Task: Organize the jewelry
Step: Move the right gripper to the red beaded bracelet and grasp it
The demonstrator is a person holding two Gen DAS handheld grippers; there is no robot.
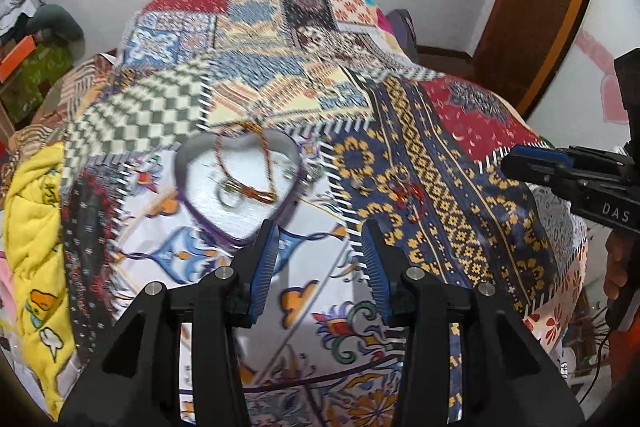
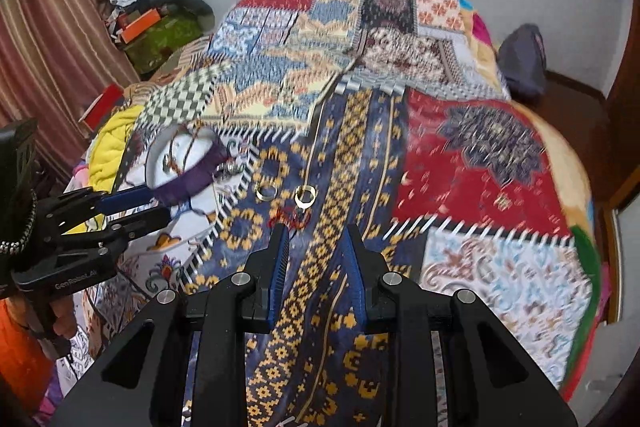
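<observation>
Because both grippers, left and right, hang open and empty, the small rings could slip into the patterned quilt short of the heart-shaped box.

- Heart-shaped box sits on the quilt, a bracelet and ring inside
- Two rings lie on the quilt right of the box
- Beaded piece lies just before them

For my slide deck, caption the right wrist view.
Open right gripper hovers above red bracelet and two rings on patchwork quilt.
</observation>
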